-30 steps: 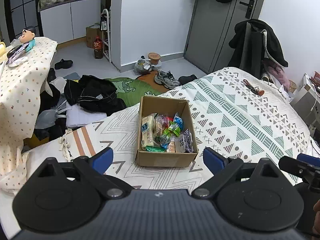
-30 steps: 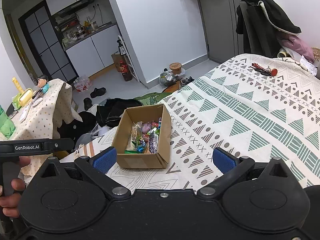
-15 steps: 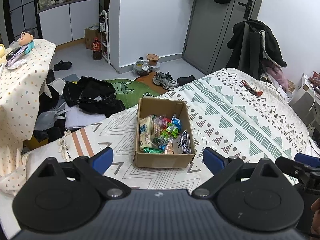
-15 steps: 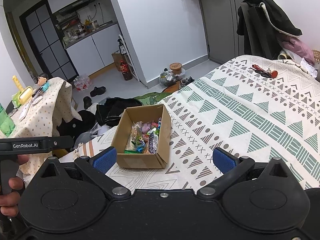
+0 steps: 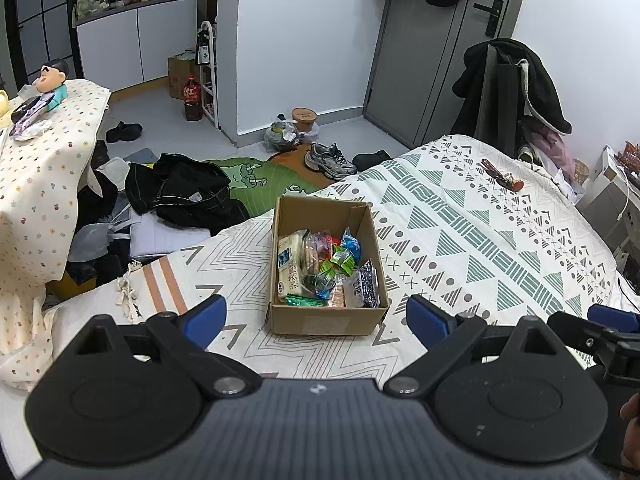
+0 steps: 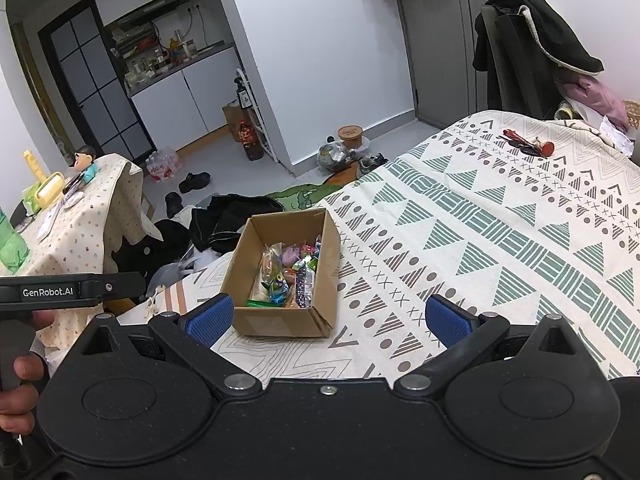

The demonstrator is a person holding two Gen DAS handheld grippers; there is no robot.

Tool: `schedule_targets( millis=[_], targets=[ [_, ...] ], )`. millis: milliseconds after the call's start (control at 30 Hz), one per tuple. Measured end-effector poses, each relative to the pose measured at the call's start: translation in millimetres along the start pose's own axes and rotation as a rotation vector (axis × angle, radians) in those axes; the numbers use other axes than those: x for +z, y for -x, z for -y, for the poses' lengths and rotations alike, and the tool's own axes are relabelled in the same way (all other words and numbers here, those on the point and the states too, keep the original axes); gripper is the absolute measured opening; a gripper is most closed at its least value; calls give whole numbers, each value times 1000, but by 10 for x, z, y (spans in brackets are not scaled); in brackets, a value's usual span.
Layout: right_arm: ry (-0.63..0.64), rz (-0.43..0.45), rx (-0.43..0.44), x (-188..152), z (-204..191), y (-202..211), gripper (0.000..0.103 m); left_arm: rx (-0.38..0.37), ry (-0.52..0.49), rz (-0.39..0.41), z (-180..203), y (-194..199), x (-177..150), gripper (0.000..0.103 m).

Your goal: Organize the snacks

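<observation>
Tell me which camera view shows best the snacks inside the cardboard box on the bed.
The left wrist view: it looks down into the cardboard box, so the snacks lie spread and can be told apart. In the right wrist view the cardboard box is seen at an angle, and its right wall hides part of the snacks.

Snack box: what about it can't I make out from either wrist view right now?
- Lower snacks in the box: buried under the top packets, both views.
- Packet print: too small to read.
- Left side of the contents: cut off by the box wall in the right wrist view.
- Bed just ahead: hidden behind both open claws.
</observation>
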State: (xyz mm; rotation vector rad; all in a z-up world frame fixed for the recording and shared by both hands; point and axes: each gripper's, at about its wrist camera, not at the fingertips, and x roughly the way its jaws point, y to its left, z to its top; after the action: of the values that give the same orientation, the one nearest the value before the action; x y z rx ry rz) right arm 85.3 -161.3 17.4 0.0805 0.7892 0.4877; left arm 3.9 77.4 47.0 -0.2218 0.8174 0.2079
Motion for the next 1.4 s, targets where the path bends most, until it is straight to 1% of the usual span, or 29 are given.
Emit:
schedule_targets(
  millis=[400, 1067, 1400],
  targets=[
    [3, -1, 0, 7, 0, 2, 103, 5, 4, 0, -15, 26, -11, 96],
    [16, 0, -30, -16, -19, 2, 103, 1, 7, -8, -73, 7, -33, 96],
    [14, -11, -37, -26, -29, -33, 103, -10, -3, 8, -41, 17, -64, 96]
  ],
)
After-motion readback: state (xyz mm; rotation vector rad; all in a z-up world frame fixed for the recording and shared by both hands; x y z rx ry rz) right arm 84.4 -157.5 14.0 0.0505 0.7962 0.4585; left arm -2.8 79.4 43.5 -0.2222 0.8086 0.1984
